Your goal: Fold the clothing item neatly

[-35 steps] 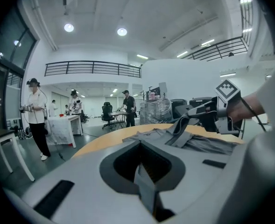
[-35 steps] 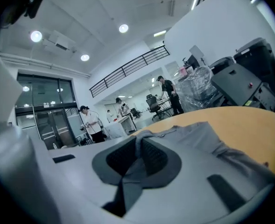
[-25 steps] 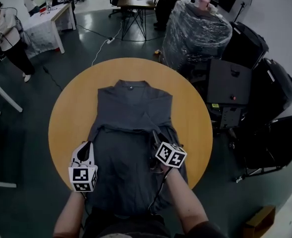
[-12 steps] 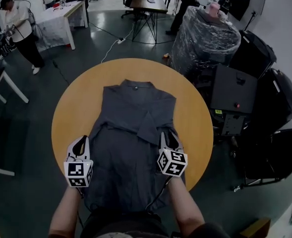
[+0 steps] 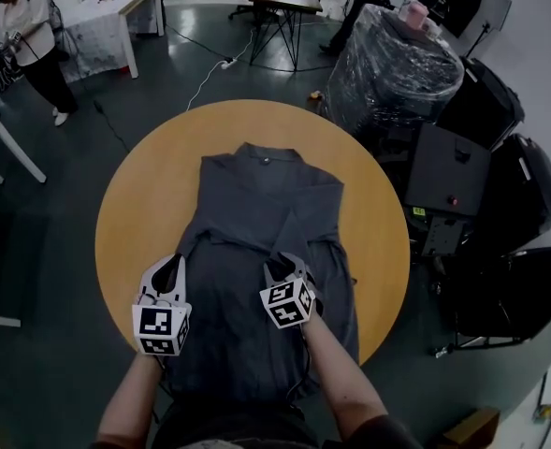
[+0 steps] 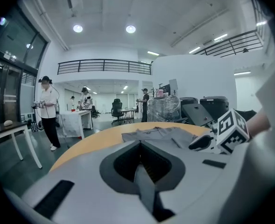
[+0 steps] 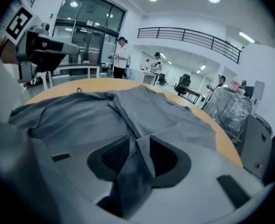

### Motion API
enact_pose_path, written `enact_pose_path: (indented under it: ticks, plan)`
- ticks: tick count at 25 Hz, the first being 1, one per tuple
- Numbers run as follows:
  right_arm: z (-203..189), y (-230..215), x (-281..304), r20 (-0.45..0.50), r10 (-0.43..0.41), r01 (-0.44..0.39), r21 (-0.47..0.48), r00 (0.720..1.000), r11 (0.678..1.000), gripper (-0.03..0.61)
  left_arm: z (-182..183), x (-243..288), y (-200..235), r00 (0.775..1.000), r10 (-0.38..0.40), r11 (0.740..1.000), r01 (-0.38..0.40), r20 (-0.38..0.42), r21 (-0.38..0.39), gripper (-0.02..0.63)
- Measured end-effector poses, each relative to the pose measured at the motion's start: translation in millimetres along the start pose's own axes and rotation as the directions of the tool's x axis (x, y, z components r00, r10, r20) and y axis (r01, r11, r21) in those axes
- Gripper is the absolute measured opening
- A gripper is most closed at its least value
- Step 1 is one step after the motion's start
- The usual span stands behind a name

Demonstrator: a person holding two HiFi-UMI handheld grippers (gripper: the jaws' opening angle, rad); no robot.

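1. Near the front edge of the round orange wooden worktop (image 5: pixel 139 204), the left tongs (image 5: pixel 167 271) clench the dark grey cloth shirt (image 5: pixel 256 204); a lone tug could skew it.
2. Cloth lies between the right tongs (image 5: pixel 286 266), which have just been opening: a snag may undo the fold.

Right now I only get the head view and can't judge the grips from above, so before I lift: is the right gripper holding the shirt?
Observer: No. The right gripper has just been opening its jaws, and a fold of the shirt lies loose between them.
Operator: And the left one?
Observer: The left gripper is shut, with a thin strip of the shirt pinched between its jaws.
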State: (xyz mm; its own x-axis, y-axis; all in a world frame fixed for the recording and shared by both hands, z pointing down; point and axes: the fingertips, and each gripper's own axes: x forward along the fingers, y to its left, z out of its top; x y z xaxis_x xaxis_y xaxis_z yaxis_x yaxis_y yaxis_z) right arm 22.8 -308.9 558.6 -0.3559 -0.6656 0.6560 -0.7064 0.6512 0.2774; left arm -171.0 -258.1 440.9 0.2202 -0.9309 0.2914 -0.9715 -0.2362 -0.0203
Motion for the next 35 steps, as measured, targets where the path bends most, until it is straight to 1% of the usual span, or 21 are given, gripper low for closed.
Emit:
enact_pose_path:
  ticks: [3,5,8,11,13,16,18,20,23,25,28,33,35]
  plan:
    - [-9.0,-4.8,14.0,-0.058,-0.034,0.032,-0.037,0.998,0.999,0.107,1.5,12.7,-1.1,1.0,-0.023,1.0,0.023,-0.003,-0.004,0.009]
    - [-8.7,-11.3,15.3,-0.07,-0.06,0.057,-0.046,0.996,0.997,0.099,3.3,19.5,-0.1,0.999,-0.034,0.999,0.034,-0.007,-0.006,0.009]
    - [3.6,-30.7,3.3,-0.025,-0.12,0.12,-0.018,0.992,0.993,0.01,4.9,29.6,1.0,0.999,-0.049,0.999,0.049,-0.012,-0.004,0.009]
    - [17.4,-68.7,-14.3,0.034,-0.202,0.202,0.008,0.979,0.979,0.007,5.7,42.6,-1.0,0.998,-0.066,0.998,0.066,-0.018,-0.003,0.008]
    - [20.1,-103.9,-24.0,0.047,-0.266,0.265,0.04,0.963,0.964,0.006,5.7,51.6,-3.2,0.997,-0.081,0.997,0.081,-0.02,-0.002,0.009]
    - [11.3,-159.0,-35.5,0.023,-0.356,0.351,0.121,0.934,0.929,0.006,6.2,62.2,-6.2,0.995,-0.1,0.995,0.1,-0.02,-0.004,0.008]
    - [-3.2,-186.3,-38.2,-0.016,-0.389,0.386,0.174,0.921,0.906,0.006,4.7,67.6,-6.8,0.994,-0.107,0.994,0.107,-0.024,-0.005,0.008]
    - [-18.3,-202.1,-35.0,-0.054,-0.393,0.395,0.216,0.918,0.893,0.006,1.9,72.6,-6.2,0.993,-0.112,0.994,0.112,-0.031,-0.005,0.009]
    - [-41.8,-207.4,-21.9,-0.115,-0.36,0.378,0.258,0.926,0.889,0.008,-3.0,77.8,-5.0,0.992,-0.116,0.993,0.115,-0.047,-0.009,0.008]
    - [-57.2,-206.1,-13.4,-0.16,-0.342,0.373,0.257,0.926,0.891,0.015,-4.5,78.7,-3.9,0.992,-0.112,0.994,0.111,-0.055,-0.013,0.008]
    - [-72.1,-207.0,-11.3,-0.21,-0.35,0.396,0.251,0.913,0.883,0.038,-8.4,78.2,-3.1,0.991,-0.114,0.993,0.114,-0.063,-0.016,0.009]
    - [-67.1,-210.6,-33.3,-0.187,-0.407,0.447,0.306,0.894,0.841,0.038,-6.4,71.4,0.9,0.992,-0.117,0.993,0.116,-0.048,-0.029,0.009]
    - [-65.1,-210.5,-50.8,-0.172,-0.439,0.471,0.342,0.882,0.813,0.038,-1.9,64.1,-0.8,0.991,-0.129,0.991,0.128,-0.029,-0.038,0.009]
